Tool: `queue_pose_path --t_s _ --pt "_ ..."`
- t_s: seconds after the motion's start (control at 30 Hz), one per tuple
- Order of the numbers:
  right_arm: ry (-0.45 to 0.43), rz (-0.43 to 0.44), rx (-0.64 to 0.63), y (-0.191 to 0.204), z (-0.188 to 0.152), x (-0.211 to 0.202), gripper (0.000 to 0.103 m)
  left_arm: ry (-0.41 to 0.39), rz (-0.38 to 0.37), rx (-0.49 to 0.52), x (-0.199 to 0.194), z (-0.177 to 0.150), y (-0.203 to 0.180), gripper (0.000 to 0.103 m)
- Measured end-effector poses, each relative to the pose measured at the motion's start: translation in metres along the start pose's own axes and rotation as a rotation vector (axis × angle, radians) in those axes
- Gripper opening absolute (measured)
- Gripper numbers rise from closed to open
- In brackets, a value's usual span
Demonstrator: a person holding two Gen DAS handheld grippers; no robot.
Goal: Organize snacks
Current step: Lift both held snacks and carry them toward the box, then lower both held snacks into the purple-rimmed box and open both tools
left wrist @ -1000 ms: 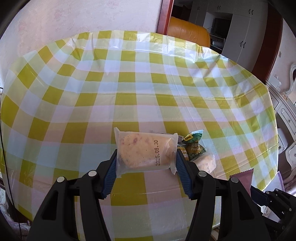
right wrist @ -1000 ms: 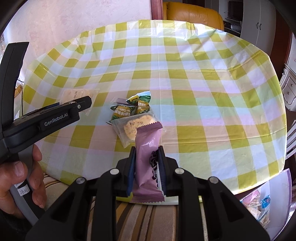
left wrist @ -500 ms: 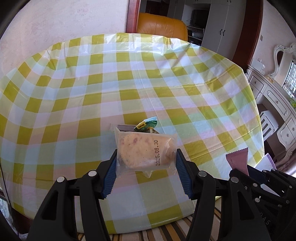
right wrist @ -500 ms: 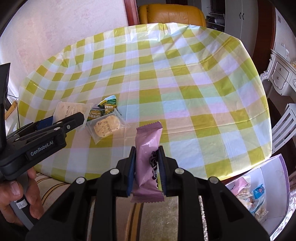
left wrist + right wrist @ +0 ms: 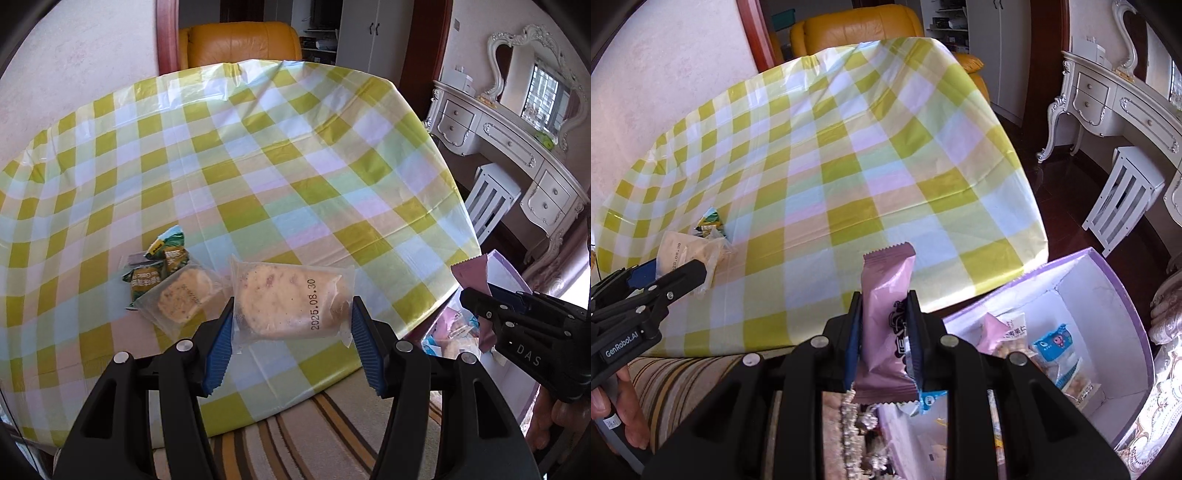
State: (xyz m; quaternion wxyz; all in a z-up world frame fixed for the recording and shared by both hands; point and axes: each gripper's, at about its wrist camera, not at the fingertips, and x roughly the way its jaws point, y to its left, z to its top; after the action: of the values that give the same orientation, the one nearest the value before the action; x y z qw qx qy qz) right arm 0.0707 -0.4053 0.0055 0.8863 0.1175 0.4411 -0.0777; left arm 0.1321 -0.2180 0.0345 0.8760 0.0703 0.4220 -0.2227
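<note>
Mid-carry, by the look of it: two snacks lifted and headed for the box, neither dropped yet.

Nearest in the right wrist view: right claw [image 5: 884, 332] clamped narrow on a pink bar [image 5: 886, 295], held upright, its top crimp standing over the bench edge. Just beyond and to the right, below bench level: purple box [image 5: 1123, 295], open, already holding several packets, among them a blue one [image 5: 1054, 341] and another pink one. Claw not yet over the opening, seemingly just left of the near wall.

Nearest in the left wrist view: left claw [image 5: 291, 328] closed on a clear cake pack [image 5: 291, 299] stamped with a date, gripped by its two short ends, lying flat between the blue pads [image 5: 221, 343]. Raised off the bench or skimming it: cannot tell.

Further out on the bench [image 5: 258, 166]: a second clear cake pack [image 5: 183, 295], with green packets [image 5: 162, 266] touching its far side. Both left to collect.

Next move, as judged: swing right and down until the bar hangs over a free patch inside the box, then open. Same route after for the cake pack, kept level so the soft cake is not squashed. Then back for the two on the bench.
</note>
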Motion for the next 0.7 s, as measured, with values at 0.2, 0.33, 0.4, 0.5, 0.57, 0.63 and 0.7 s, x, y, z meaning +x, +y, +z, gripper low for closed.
queue_pose_path --t_s 0.2,0.33,0.4,0.5,0.57,0.63,0.7 --pt "0.006 -0.060 0.074 -0.054 -0.015 -0.007 0.023 0.027 -0.058 0.116 0.007 0.001 -0.054 0.057" --pt "0.020 -0.089 0.118 -0.085 -0.027 -0.008 0.023 0.055 -0.105 0.197 0.013 -0.001 -0.092 0.057" --pt "0.030 -0.104 0.139 -0.099 -0.034 -0.008 0.023 0.069 -0.120 0.242 0.016 -0.003 -0.112 0.057" --pt "0.048 -0.123 0.174 -0.121 -0.047 -0.006 0.023 0.087 -0.146 0.305 0.021 -0.006 -0.140 0.057" --pt "0.060 -0.135 0.200 -0.135 -0.055 -0.005 0.023 0.106 -0.163 0.349 0.025 -0.009 -0.159 0.057" --pt "0.070 -0.146 0.228 -0.149 -0.063 -0.004 0.023 0.131 -0.181 0.392 0.031 -0.013 -0.177 0.057" --pt "0.078 -0.156 0.254 -0.162 -0.071 -0.002 0.023 0.150 -0.186 0.440 0.036 -0.017 -0.195 0.057"
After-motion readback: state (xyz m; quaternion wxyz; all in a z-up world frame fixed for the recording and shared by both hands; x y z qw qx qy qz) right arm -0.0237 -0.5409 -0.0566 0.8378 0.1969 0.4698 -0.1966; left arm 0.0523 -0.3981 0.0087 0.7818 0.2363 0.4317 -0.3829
